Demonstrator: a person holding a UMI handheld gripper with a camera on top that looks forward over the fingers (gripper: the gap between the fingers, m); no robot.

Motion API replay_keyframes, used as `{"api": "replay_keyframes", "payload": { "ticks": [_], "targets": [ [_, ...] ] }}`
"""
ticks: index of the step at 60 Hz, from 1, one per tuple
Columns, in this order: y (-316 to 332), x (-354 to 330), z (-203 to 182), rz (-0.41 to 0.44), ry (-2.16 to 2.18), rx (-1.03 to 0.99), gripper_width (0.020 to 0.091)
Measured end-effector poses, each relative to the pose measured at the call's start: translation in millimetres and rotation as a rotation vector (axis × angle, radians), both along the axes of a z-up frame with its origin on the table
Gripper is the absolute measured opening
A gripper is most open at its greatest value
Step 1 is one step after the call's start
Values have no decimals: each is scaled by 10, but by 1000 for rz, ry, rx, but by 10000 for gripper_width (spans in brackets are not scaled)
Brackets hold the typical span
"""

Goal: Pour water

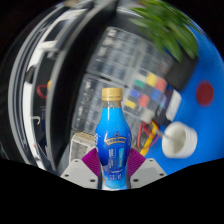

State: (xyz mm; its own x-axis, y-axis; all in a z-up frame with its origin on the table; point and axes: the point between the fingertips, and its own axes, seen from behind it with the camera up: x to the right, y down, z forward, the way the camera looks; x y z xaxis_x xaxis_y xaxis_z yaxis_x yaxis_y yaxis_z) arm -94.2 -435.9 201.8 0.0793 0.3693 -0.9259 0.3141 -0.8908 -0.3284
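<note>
Bottle (114,145) upright in my claw (113,170), yellow cap on top.
I see its blue body pinched between both purple pads (92,163), held by the claw. Beyond it to the right sits a white cup (178,138) on a blue surface (203,125), green leaves (170,28) farther back.

Bottle (114,140): base cut off below the fingers; label print too small to read. Coloured items behind the bottle blurred, unidentifiable. Green foliage (170,25) above the bottle smeared. Finger contact with the bottle unclear.
</note>
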Motion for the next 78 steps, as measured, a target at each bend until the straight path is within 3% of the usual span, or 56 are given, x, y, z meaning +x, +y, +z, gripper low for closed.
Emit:
{"api": "replay_keyframes", "payload": {
  "ticks": [12,19,24,33,47,54,59,69,75,78],
  "targets": [
    [695,-74,433,30,130,689,322],
    [1321,-115,476,-56,144,1028,322],
    [1677,-107,376,-82,144,1146,321],
    [2173,-139,-92,-64,67,1237,320],
    [2585,-284,-876,-52,2,1221,320],
    [2568,-198,-1410,19,-68,1202,346],
    [2547,-143,-1351,-38,2,1168,350],
    [2545,-167,-1326,-37,19,1174,414],
    [2553,-189,-1321,-47,16,1170,494],
    [2565,-175,-1365,-50,-6,1157,576]
  ]
}}
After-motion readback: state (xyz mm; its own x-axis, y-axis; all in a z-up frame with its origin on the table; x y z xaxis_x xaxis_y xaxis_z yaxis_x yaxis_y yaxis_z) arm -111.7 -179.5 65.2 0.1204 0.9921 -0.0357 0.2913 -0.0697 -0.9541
